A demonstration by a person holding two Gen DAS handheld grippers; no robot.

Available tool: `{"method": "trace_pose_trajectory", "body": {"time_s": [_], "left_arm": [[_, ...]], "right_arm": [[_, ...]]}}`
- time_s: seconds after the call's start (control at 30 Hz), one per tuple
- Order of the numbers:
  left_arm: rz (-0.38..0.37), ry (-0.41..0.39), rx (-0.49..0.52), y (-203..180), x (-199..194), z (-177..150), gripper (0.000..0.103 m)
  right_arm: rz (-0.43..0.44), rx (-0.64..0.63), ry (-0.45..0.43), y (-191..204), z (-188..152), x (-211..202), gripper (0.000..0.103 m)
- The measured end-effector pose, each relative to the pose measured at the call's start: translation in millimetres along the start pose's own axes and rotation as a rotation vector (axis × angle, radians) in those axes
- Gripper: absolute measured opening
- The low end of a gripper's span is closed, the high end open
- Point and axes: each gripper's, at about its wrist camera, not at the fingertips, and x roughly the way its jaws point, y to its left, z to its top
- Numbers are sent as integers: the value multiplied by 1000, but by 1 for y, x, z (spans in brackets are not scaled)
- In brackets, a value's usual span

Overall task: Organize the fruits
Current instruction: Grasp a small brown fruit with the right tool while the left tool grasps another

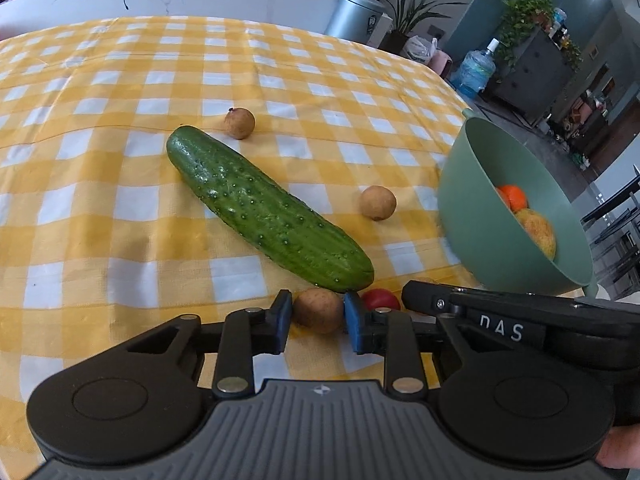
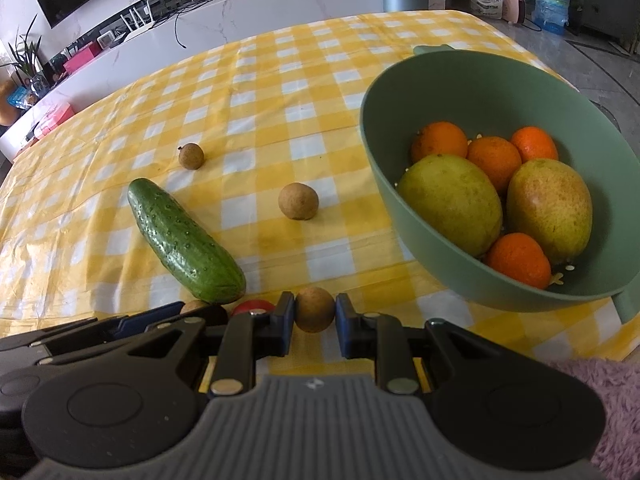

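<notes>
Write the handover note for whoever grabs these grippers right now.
Left gripper: pads around a small brown fruit at the table's near edge.
Right gripper: pads around another brown fruit.
Done: four oranges and two mangoes sit in the green bowl.
Left: both gripped fruits, two more brown fruits, a red one and the cucumber on the cloth.

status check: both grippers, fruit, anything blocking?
Left gripper straddling a brown longan, contact unclear. Right gripper pinching another longan. Green bowl holds oranges and mangoes. Cucumber lies close beside both grippers.
</notes>
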Motion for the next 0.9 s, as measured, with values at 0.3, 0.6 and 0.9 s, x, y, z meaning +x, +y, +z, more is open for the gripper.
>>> {"method": "trace_pose_trajectory", "body": {"time_s": [0.3,0.6,0.9], "left_arm": [[12,-24,-14,1,-5,-5,31],[-66,-60,-130,26,-33,-12,31],[-72,-146,-112,21,-78,-5,31]], "right_arm": [[2,-18,-7,2,-1,-1,18],[19,-5,-22,0,-2,-7,18],[132,45,-147,-9,0,-38,18]]}}
